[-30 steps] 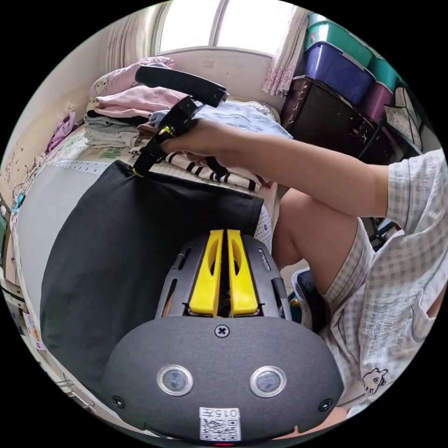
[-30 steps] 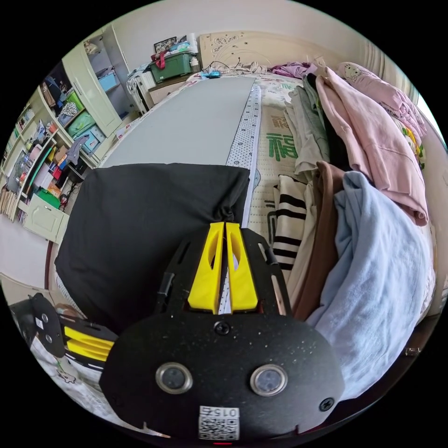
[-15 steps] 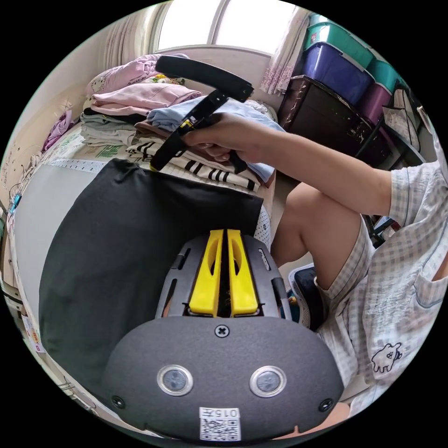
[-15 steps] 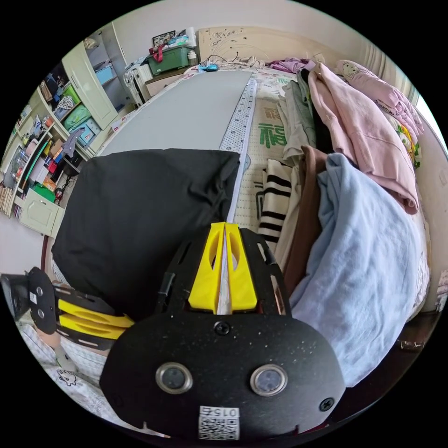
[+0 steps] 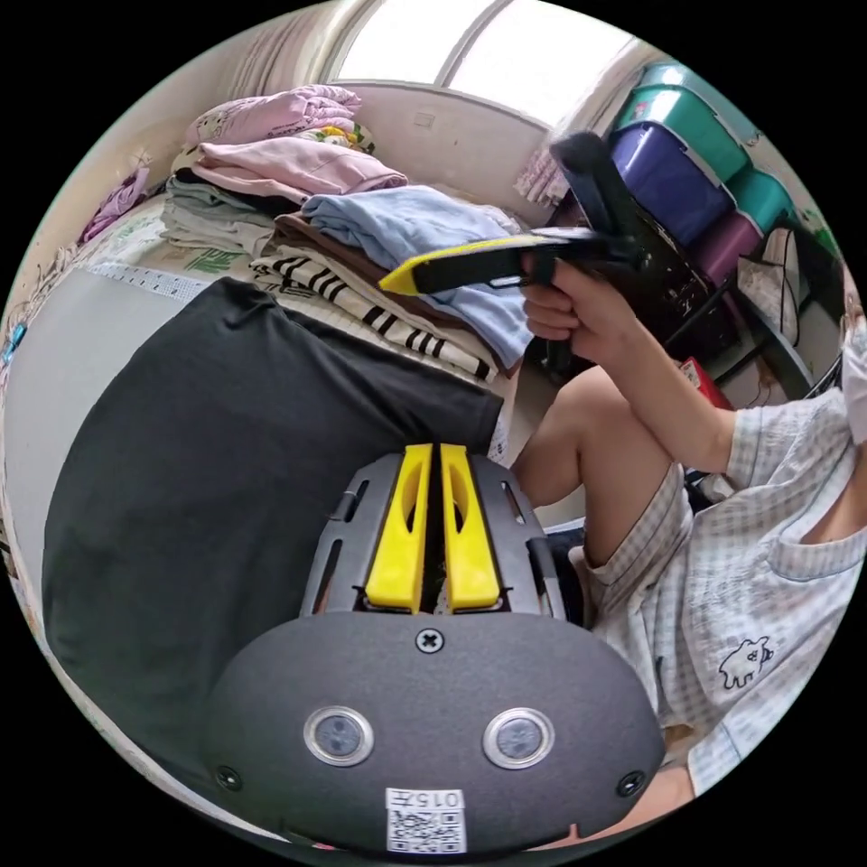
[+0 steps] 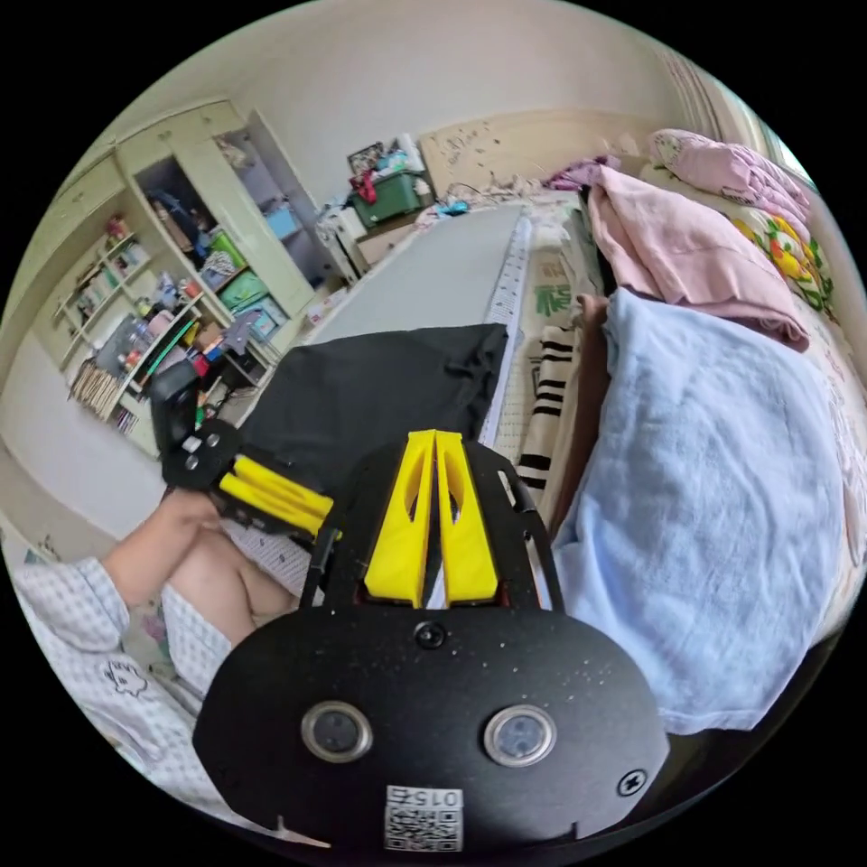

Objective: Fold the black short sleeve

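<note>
shirt [image 5: 226,452] flat on bed | both hand-held grippers [image 5: 432,456] [image 6: 436,442] pressed together, empty | risk I see: fold loosens if bumped

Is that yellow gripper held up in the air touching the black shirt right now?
Apart. In the left gripper view the right gripper is raised in front of the clothes pile, well clear of the black shirt lying flat.

- bed [image 6: 542,271]: carries a grey board [image 6: 433,280] and patterned mat [image 5: 144,237]
- black shirt [image 5: 208,452] lies flat on the board, one edge at the bed's near side
- clothes pile [image 5: 361,244] on the mat, just beside the shirt
</note>
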The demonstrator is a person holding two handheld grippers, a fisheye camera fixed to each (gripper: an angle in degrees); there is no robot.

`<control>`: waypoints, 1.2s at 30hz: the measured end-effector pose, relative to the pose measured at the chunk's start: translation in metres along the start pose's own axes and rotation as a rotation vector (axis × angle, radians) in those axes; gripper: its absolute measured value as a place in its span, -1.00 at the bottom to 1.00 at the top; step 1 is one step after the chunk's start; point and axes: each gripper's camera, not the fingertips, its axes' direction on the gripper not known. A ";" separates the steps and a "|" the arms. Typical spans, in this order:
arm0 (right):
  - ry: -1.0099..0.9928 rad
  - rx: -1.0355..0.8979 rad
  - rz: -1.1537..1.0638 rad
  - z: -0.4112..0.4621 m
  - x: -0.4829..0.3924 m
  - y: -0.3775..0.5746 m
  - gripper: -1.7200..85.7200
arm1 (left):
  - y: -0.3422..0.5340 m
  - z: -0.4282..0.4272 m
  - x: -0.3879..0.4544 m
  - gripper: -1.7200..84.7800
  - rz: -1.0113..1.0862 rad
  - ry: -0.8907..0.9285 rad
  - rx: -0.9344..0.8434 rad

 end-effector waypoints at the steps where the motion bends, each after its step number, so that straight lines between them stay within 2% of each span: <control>1: 0.027 0.006 -0.013 -0.010 0.001 0.008 -0.97 | -0.002 -0.011 -0.001 -0.95 -0.013 0.011 0.026; 6: 0.054 0.020 0.065 -0.027 0.025 0.050 -0.95 | -0.024 -0.062 -0.001 -0.91 -0.089 -0.119 0.162; 11: -0.242 -0.140 -0.022 -0.010 0.042 0.057 -0.82 | -0.071 -0.086 -0.025 -0.82 -0.224 -0.218 0.211; 14: -0.288 -0.195 -0.033 0.004 0.047 0.059 -0.79 | -0.106 -0.078 -0.048 -0.81 -0.291 -0.257 0.180; 17: -0.284 -0.238 -0.041 0.017 0.050 0.059 -0.78 | -0.142 -0.062 -0.068 -0.80 -0.340 -0.327 0.132; 22: -0.147 -0.303 -0.066 0.026 0.052 0.066 -0.76 | -0.182 -0.036 -0.100 -0.80 -0.466 -0.302 0.118; 26: -0.213 -0.299 -0.097 0.020 0.060 0.081 -0.76 | -0.195 -0.018 -0.123 -0.79 -0.565 -0.327 0.071; 36: -0.160 -0.318 -0.144 0.036 0.060 0.095 -0.83 | -0.199 -0.010 -0.129 -0.89 -0.534 -0.442 -0.053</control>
